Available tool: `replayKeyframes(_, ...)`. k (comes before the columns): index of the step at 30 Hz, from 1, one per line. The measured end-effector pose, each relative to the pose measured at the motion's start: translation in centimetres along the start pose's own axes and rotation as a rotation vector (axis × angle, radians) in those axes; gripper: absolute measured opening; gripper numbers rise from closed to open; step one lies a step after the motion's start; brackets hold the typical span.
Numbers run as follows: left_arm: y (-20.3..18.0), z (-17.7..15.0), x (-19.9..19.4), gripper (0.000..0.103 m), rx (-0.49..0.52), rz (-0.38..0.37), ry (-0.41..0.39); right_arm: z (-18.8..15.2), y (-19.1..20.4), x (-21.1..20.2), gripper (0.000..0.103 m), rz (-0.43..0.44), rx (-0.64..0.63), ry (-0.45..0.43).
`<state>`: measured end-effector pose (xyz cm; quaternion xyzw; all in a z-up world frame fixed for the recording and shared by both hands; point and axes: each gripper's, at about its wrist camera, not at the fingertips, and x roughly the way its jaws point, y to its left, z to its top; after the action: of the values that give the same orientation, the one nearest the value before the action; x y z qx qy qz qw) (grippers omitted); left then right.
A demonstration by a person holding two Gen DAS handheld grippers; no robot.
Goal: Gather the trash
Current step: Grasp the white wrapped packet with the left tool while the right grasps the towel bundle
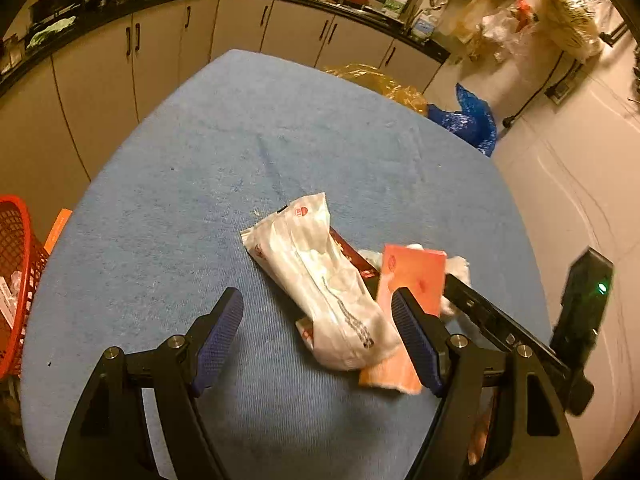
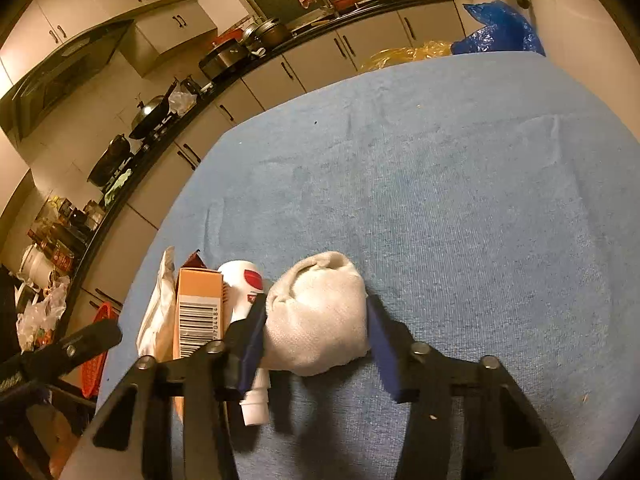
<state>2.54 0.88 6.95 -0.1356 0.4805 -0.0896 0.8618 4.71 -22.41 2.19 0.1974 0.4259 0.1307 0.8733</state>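
- The right gripper (image 2: 316, 320) pinched a white wad (image 2: 318, 316) on the blue cloth (image 2: 460, 200); both pads touched its sides.
- Left of the wad lay an orange box (image 2: 198, 312), a white tube (image 2: 248, 292) and a white wrapper (image 2: 158, 312), the tube partly hidden behind a finger.
- The left gripper (image 1: 318, 334) hung with jaws spread and empty over the wrapper's (image 1: 320, 280) near end; one finger covered part of the box (image 1: 412, 276).
- A red basket (image 1: 16, 280), cut off by the frame, stood off the cloth's left edge.
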Motion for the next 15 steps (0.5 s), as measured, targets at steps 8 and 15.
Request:
replayKeyframes(8,0.4,0.4,3.4,0.076,-0.055,0.023,0.045,0.1,-0.3,-3.0,0.037,-0.003,0.021,-0.139)
replayKeyframes(15,0.5,0.2,5.3,0.074,-0.039,0.012,0.053,-0.1,-0.3,-3.8,0.038,0.005,0.026,-0.162)
